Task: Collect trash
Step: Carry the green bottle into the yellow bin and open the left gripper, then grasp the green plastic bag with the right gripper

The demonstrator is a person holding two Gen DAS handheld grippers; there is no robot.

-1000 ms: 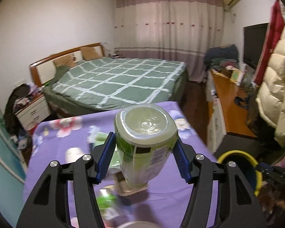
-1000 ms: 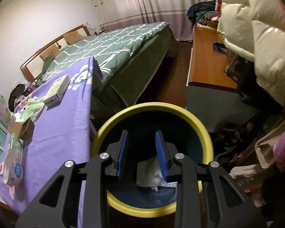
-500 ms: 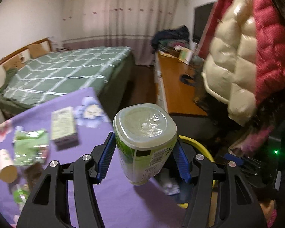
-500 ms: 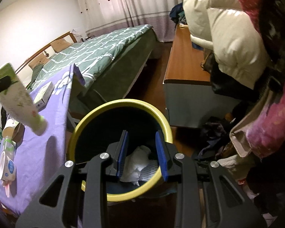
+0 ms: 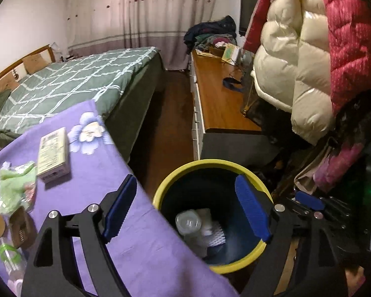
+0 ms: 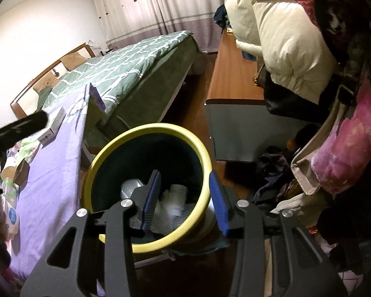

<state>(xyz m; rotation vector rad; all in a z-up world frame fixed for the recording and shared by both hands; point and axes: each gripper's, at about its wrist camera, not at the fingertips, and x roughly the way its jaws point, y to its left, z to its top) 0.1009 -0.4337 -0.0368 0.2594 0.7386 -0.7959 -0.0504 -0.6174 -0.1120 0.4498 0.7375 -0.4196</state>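
Bottle (image 5: pixel 188 222) lies inside the yellow-rimmed bin (image 5: pixel 205 164) — left gripper (image 5: pixel 185 212) fingers, just opened, spread empty above; right gripper (image 6: pixel 184 204) likewise parted, just widening, holding nothing.

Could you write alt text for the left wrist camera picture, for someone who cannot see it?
The left tongs, their blue pads having just spread open with nothing between them, hang over a yellow-rimmed trash bin where a plastic bottle lies on white paper. Left is a purple flowered tablecloth with a small box and wrappers; behind, a green bed.
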